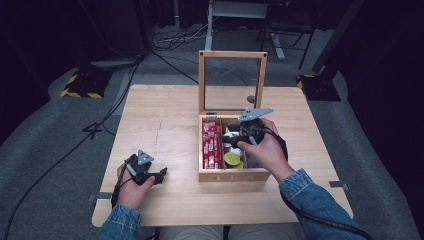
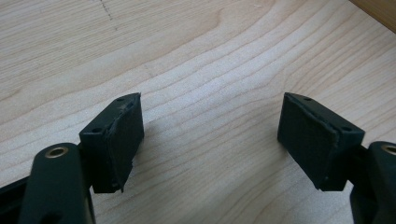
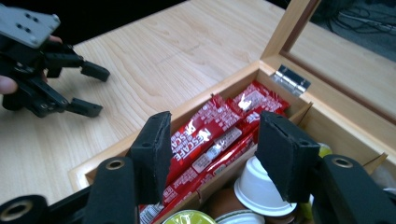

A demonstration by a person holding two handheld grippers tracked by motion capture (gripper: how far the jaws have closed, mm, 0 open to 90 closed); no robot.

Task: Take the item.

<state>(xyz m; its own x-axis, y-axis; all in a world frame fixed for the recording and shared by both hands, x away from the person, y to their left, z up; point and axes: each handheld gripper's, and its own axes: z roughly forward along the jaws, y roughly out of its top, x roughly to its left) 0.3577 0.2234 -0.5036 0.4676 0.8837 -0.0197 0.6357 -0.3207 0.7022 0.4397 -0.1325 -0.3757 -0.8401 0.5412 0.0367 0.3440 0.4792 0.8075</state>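
Two grippers, both mine. My left gripper [image 2: 210, 135] rests on the bench [image 1: 165, 125], jaws wide apart, holding nothing. My right gripper [image 3: 212, 154] hangs over the box [image 1: 232, 176], jaws open above the red sachets [image 3: 210, 140], gripping nothing.

"NESCAFE" runs in white letters along a red sachet [image 3: 205, 135] lying in a wooden box [image 1: 232, 175], whose front wall bears the letters "TEA"; smaller print on the sachets is illegible.
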